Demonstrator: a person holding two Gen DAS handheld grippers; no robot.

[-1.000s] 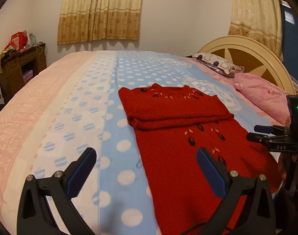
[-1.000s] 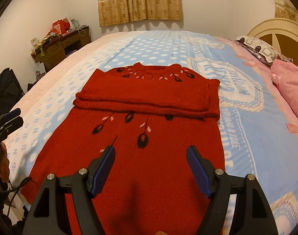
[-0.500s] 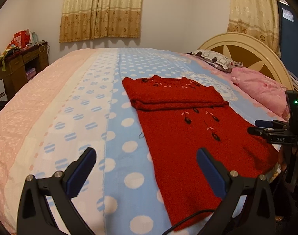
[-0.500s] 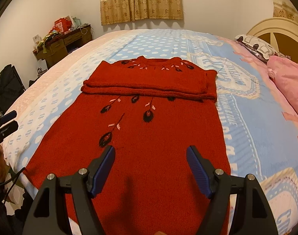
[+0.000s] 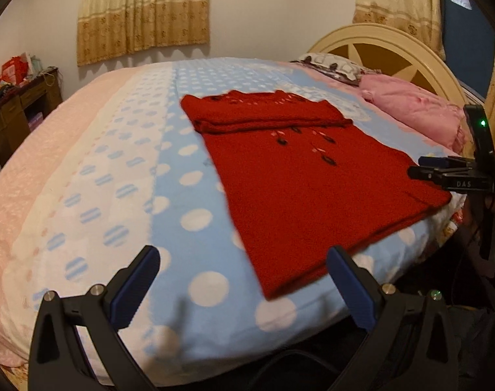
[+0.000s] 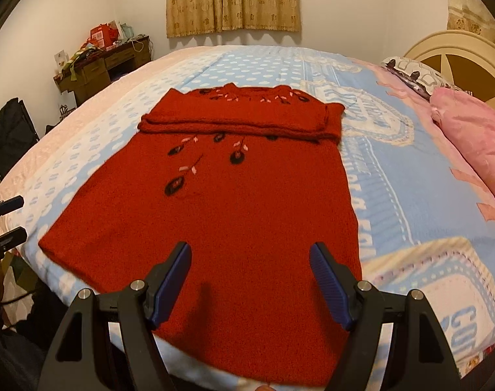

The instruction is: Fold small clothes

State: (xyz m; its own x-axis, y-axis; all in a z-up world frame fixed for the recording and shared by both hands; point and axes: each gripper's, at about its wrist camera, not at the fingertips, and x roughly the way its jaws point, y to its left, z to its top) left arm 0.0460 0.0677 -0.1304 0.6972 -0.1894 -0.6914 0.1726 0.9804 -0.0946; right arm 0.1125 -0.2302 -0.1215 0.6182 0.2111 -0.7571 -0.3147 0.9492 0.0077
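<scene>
Blue ribbed pads (image 6: 172,280) on black arms, spread wide on the right tool (image 6: 250,280), nothing between them. Hovering above the hem end of a red knitted sweater (image 6: 234,208), not touching it. Left tool (image 5: 242,288) likewise spread wide and empty, poised over the near edge of the bed (image 5: 189,332), just beside the sweater's near left corner. Seen from the right wrist, only the left tool's two blue-tipped fingers (image 6: 9,218) at the far left edge, apart from each other; from the left wrist, the right tool's fingers (image 5: 433,166) at the far right, over the sweater's right hem corner.

Sweater spread flat, front up, on a bedspread (image 5: 123,176) of pink, white and pale blue with dots. Hem toward the tools, close to the bed's near edge. Both sleeves folded across the chest into a thick band (image 6: 241,120) just below the neckline. Black and pink embroidered flowers (image 6: 208,159) trailing down from the neckline past that band.

Farther out: a pink pillow (image 6: 472,130) and a patterned pillow (image 6: 413,73) against a cream headboard (image 5: 390,52) on the right. Beige curtains (image 6: 233,0) on the far wall. Cluttered wooden desk (image 6: 101,68) at the left, with a black bag (image 6: 9,133) near it.
</scene>
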